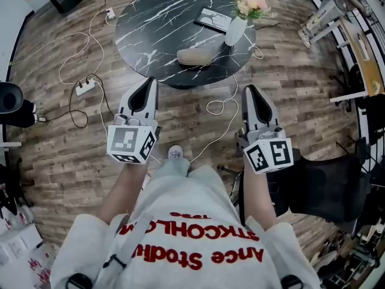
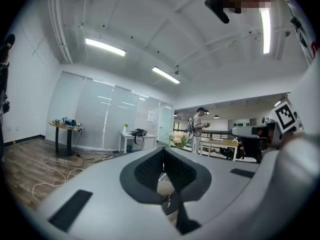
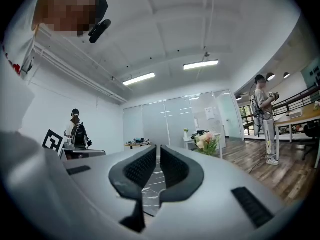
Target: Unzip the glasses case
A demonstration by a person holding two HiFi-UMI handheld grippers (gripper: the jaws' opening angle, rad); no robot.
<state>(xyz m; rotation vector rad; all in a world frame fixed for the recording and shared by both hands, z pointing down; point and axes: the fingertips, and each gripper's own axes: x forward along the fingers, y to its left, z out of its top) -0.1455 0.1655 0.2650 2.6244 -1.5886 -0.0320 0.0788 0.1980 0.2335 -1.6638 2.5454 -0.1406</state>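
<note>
2 grippers level, short of the desk (image 1: pixel 135 29), nothing held. Left gripper (image 1: pixel 150 82): jaws together. Right gripper (image 1: pixel 250 90): jaws a slit apart, empty. Glasses case (image 1: pixel 198 55) lies near the desk's front edge, vase (image 1: pixel 235 31) just beside it. Risks: a reach tips the vase, or a 1-sided tug slides the case off the rim. Cable (image 1: pixel 224 106) underfoot, otherwise open floor.

Black marble table (image 1: pixel 150 29), flower vase (image 1: pixel 235 32), power strip (image 1: pixel 85 88), wood floor (image 1: pixel 60 155)
</note>
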